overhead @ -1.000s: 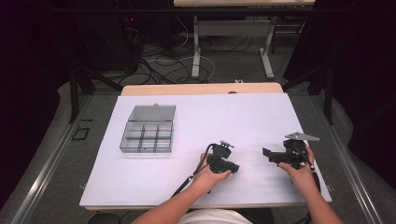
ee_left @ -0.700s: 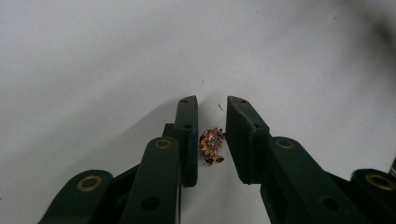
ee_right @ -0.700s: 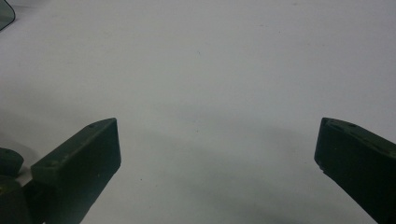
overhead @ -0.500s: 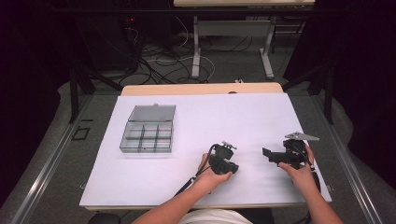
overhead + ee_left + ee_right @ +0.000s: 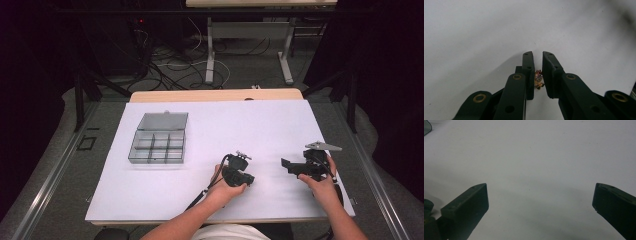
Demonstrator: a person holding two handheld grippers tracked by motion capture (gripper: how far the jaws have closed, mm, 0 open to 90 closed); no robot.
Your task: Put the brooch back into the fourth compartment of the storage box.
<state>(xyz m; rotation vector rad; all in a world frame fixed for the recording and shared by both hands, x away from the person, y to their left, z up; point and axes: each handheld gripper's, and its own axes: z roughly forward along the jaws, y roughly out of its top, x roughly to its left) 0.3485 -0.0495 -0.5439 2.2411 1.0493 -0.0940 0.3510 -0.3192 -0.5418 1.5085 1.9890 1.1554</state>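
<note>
In the left gripper view a tiny gold and reddish-purple piece (image 5: 538, 79) sits between my left gripper's (image 5: 537, 53) black jaws. The jaws have just been closing and now stand almost together, with both pads against the piece, just over the white table sheet. In the high view the left gripper (image 5: 239, 172) points down at the sheet near the front middle. My right gripper (image 5: 291, 167) is held level at the front right. Its jaws (image 5: 540, 202) are wide open with only bare white sheet between them.
A clear plastic compartment box (image 5: 157, 146) with its lid folded back lies on the white sheet (image 5: 260, 125) at the left. A wooden table edge (image 5: 215, 95) runs along the back. Cables and table legs stand on the floor beyond.
Both hands have stayed where they were. In the high view nothing has visibly moved on the table.
</note>
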